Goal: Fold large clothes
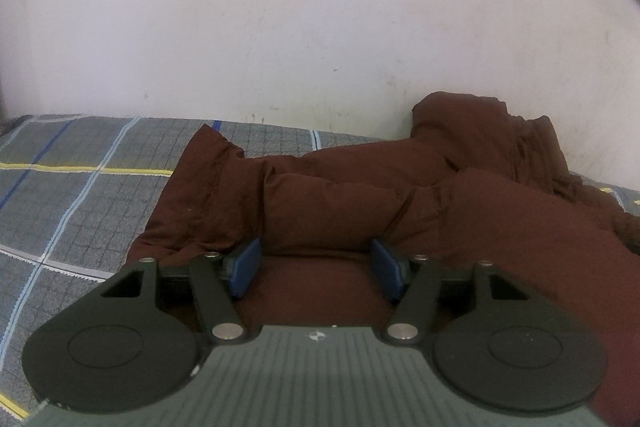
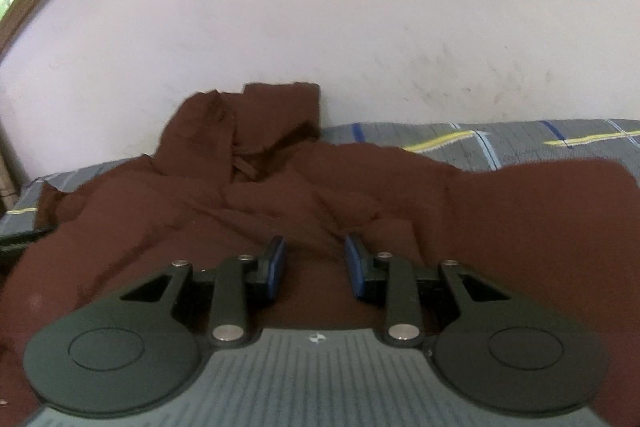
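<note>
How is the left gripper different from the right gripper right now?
The left gripper has its blue pads spread wider; the right gripper has a narrower gap, though it is open too. In front of the left gripper a long puffy sleeve of the brown jacket stretches across; in front of the right gripper the jacket lies bunched. Both are black with blue pads, low over the jacket on the checked bedsheet.

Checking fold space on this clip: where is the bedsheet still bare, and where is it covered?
Bare plaid bedsheet lies left of the brown garment, between its sleeve end and the wall. In the right wrist view, a bare strip runs behind the garment along the wall. Crowded: fabric fills the space under the left gripper and right gripper.
</note>
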Tool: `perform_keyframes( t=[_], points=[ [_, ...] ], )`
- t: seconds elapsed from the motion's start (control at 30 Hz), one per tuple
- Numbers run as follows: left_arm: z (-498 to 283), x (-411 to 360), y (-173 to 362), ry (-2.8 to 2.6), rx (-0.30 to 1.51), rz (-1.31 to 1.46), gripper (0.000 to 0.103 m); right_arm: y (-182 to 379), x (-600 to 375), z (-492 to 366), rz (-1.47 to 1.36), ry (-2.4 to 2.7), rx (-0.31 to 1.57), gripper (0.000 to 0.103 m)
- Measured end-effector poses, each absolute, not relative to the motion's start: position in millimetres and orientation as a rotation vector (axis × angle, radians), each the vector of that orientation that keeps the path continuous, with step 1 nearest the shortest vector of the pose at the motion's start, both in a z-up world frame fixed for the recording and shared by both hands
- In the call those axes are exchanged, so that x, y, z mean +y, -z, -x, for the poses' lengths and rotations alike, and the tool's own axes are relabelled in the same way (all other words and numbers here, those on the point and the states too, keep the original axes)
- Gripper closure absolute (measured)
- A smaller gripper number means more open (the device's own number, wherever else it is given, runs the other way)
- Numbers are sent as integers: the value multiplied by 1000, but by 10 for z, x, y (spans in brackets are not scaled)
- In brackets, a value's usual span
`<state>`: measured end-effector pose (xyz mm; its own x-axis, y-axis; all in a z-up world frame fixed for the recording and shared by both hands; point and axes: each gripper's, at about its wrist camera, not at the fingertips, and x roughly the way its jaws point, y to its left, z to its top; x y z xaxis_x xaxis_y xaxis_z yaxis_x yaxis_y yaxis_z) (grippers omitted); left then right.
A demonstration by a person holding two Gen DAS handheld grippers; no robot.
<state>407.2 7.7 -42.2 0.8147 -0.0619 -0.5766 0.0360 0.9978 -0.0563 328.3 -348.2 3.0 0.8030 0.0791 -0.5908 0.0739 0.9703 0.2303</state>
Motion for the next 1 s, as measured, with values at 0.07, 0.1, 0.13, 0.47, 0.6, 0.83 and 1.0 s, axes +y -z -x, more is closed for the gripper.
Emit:
perform_keyframes(
  t=[0.07,0.1,0.13,0.47,0.6,0.83,1.0],
  points=[
    [-4074,75,422,51,617,43,39,-9,-3454,-3341,-230,9,648,73],
    [-4072,75,424,50,616,41,39,-6,-3447,-3351,-222,11,650,73],
    [-4070,75,425,50,616,40,38,-6,-3455,-3349,-223,9,649,73],
    [-4054,73,424,41,615,25,32,8,-3544,-3287,-320,-5,601,73],
    [-4055,85,424,37,618,28,31,6,-3559,-3293,-330,-10,607,73],
    [-4059,111,426,40,620,36,30,3,-3554,-3324,-318,-9,625,73],
    [-4049,98,422,27,618,26,27,5,-3555,-3320,-313,-7,619,73]
  ],
)
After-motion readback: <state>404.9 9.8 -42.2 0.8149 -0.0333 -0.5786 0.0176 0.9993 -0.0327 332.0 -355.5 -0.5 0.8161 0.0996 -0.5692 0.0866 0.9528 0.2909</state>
